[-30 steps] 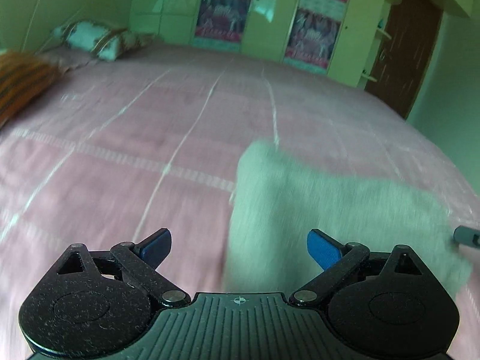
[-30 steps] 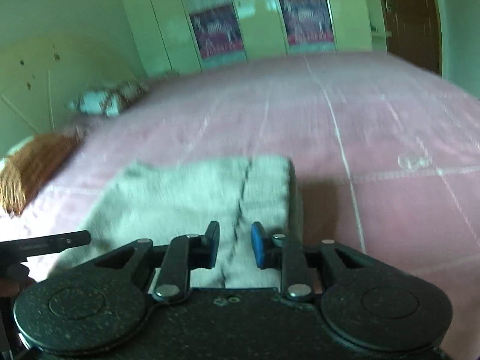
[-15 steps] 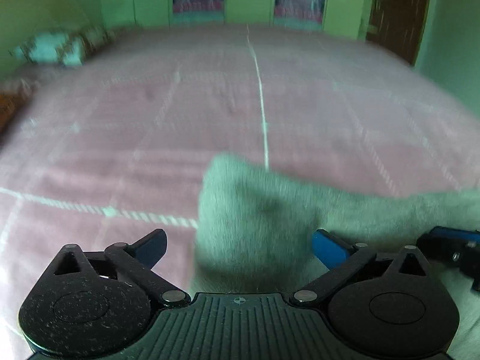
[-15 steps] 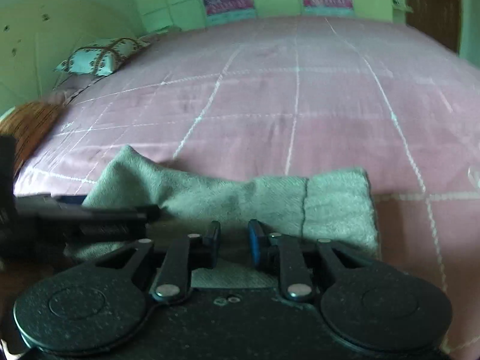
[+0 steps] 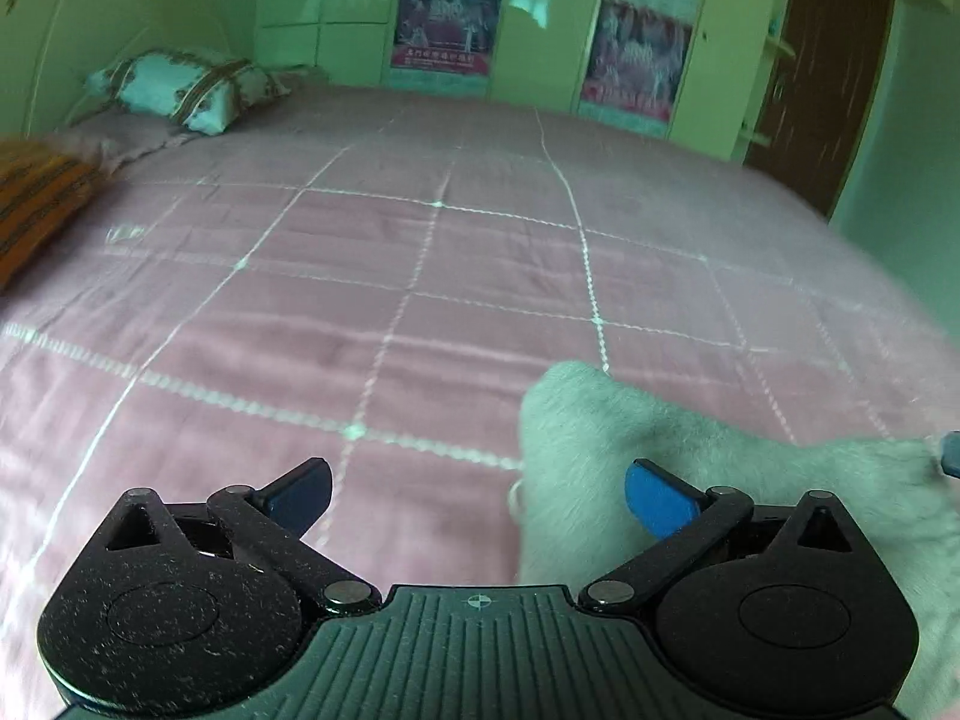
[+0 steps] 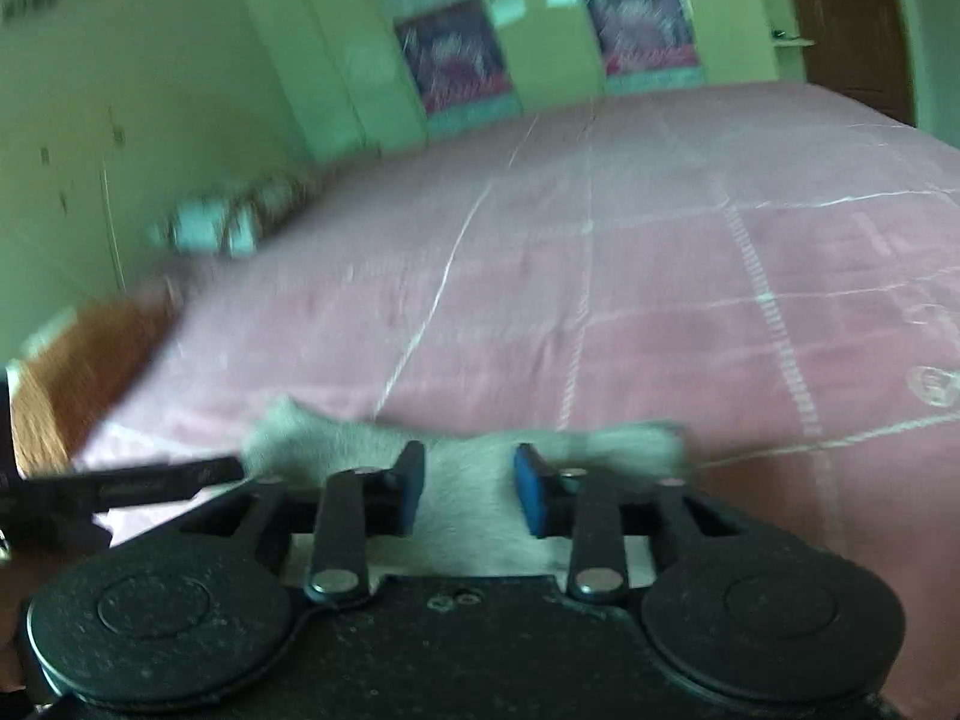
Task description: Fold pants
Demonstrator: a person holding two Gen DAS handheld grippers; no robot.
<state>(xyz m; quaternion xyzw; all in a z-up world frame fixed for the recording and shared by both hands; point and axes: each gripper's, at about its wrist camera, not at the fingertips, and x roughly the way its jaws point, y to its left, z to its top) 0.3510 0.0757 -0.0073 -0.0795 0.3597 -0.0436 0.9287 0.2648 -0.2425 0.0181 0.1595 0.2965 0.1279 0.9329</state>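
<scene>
I count one folded grey pants on the pink bed, near its front edge. Left gripper gapes wide, empty. Right gripper part-open over cloth, gripping nothing I can confirm. Two pillows far left.

The left gripper is sitting low over the bed, pointing forward with its jaws spread wide; its two blue pads are standing well apart with nothing pinched between them; the right-hand pad is lying just over the edge of the pants, though contact cannot be told. The right gripper is also pointing forward at a low angle; its jaws are standing partly apart, a clear gap showing between the pads; the pale cloth is showing through that gap, unclamped. In the right wrist view, the left gripper's dark finger is reaching in from the left edge, near the cloth's corner.
</scene>
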